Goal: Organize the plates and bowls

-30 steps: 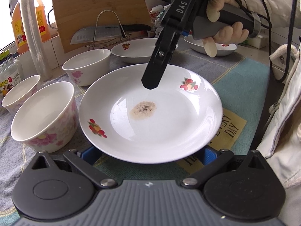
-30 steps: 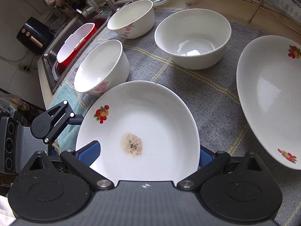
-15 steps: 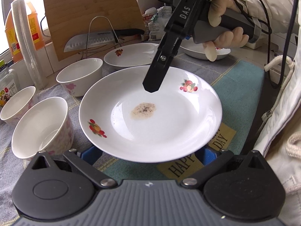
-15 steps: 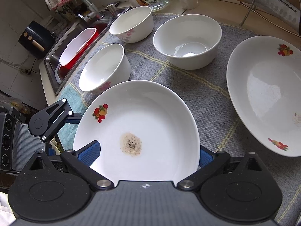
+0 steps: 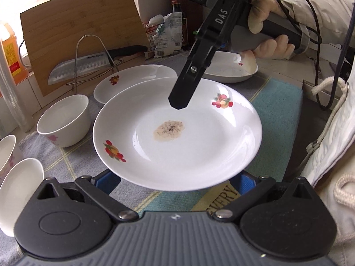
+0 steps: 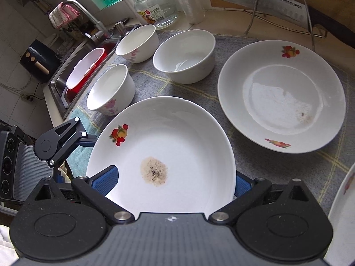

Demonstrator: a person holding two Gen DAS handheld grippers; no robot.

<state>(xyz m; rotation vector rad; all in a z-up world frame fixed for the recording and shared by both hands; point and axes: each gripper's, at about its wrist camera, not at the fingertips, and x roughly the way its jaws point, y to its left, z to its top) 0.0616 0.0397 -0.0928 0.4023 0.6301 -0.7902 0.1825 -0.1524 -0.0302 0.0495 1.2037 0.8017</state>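
The left hand-held gripper (image 5: 175,178) and the right hand-held gripper (image 6: 175,180) both have their blue pads spread wide on either side of the stained plate (image 5: 177,130) — whether the pads press its rim cannot be told. The plate sits above the cloth-covered tabletop (image 6: 288,166), near three bowls and a second plate (image 6: 281,95).

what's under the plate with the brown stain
Under the stained plate, held off the counter, show a teal mat with yellow lettering, grey checked cloth, and blue pads of the left tongs. The mat's middle and the pad tips are covered.
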